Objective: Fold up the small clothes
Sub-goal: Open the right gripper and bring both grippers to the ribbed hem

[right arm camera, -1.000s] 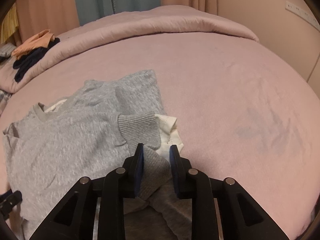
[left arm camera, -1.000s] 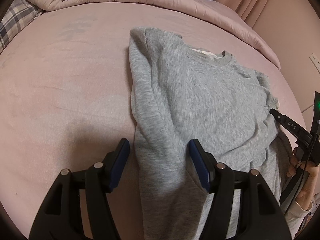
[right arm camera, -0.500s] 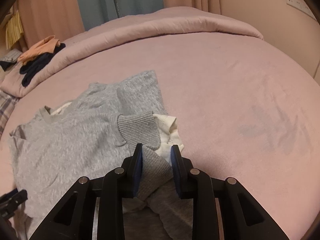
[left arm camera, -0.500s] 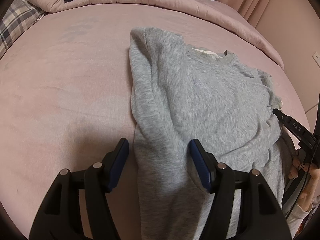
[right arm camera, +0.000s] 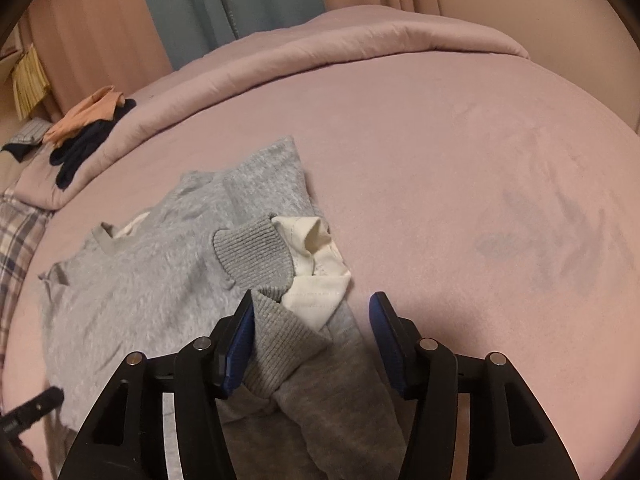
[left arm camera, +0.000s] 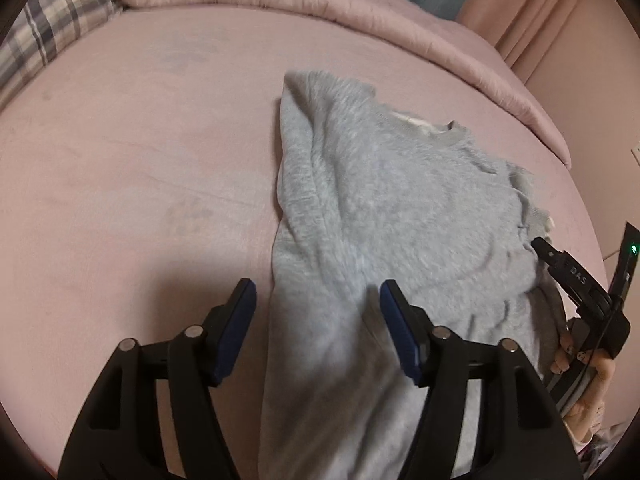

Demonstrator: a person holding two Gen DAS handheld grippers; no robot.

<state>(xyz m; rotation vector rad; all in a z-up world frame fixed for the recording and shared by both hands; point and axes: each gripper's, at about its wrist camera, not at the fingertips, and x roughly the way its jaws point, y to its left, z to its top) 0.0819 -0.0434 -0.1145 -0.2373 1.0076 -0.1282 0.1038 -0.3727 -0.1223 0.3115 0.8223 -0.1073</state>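
Grey sweatshirt (left arm camera: 400,216) between parted fingers (left arm camera: 234,334)

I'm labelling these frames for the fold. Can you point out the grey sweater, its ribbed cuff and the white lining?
sweater (left arm camera: 400,216), left wrist view, on the chest
cuff (right arm camera: 256,254), right wrist view, on the ribbing
lining (right arm camera: 320,284), right wrist view, on the folded white fabric
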